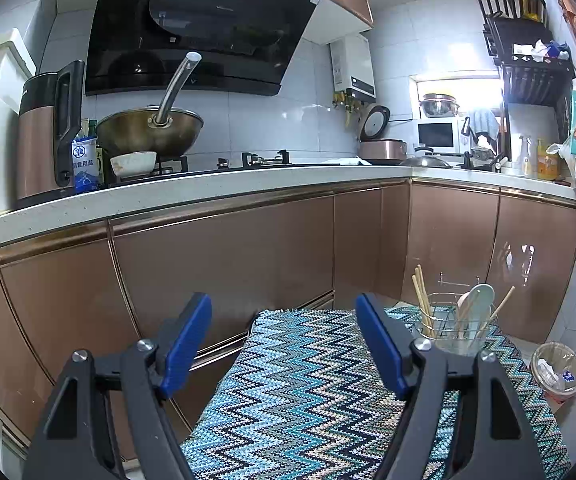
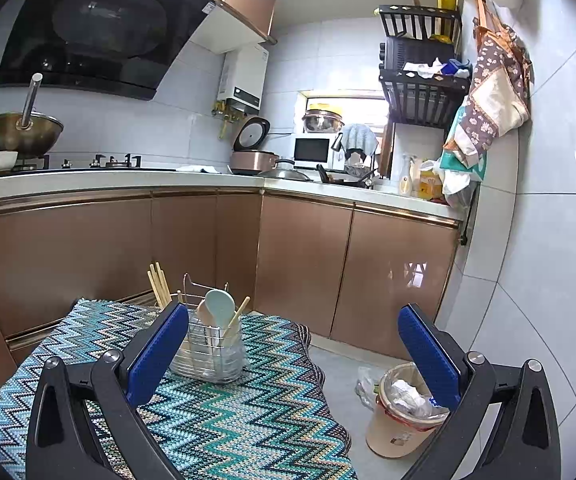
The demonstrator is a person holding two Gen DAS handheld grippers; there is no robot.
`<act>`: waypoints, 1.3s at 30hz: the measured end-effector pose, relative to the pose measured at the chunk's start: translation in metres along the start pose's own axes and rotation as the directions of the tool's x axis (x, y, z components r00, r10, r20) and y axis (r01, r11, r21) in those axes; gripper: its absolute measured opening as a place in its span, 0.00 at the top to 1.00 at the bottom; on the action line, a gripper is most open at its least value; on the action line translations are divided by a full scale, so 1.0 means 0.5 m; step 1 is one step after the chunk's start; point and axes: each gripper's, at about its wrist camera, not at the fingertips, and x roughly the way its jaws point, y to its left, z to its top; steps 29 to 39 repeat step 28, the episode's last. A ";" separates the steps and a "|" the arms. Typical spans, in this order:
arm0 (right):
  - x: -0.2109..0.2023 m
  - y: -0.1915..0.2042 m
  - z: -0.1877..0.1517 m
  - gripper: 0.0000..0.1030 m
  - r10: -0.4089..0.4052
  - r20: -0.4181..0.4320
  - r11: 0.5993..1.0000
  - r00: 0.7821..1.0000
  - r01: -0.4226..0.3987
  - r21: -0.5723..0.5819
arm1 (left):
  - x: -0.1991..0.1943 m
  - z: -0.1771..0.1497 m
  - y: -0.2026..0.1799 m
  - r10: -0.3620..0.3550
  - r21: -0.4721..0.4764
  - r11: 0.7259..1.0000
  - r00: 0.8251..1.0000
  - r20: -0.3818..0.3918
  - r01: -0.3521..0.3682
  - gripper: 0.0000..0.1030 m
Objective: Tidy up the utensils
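Note:
A clear utensil holder with a wire frame stands near the far edge of a table covered in a blue zigzag cloth. In it stand wooden chopsticks, a pale green spoon and a beige spoon beside it. My left gripper is open above the cloth, with the holder ahead to its right. My right gripper is open too, its left finger just in front of the holder. Nothing sits between either pair of jaws.
Copper-coloured kitchen cabinets run behind the table under a white counter with a wok, kettle, rice cooker and microwave. A lined waste bin stands on the tiled floor to the right of the table.

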 end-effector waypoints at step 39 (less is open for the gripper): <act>0.001 0.003 -0.003 0.00 0.006 -0.004 1.000 1.000 -0.006 -0.009 | -0.001 -0.004 0.009 -0.002 -0.023 1.000 1.000 0.006 0.003 0.29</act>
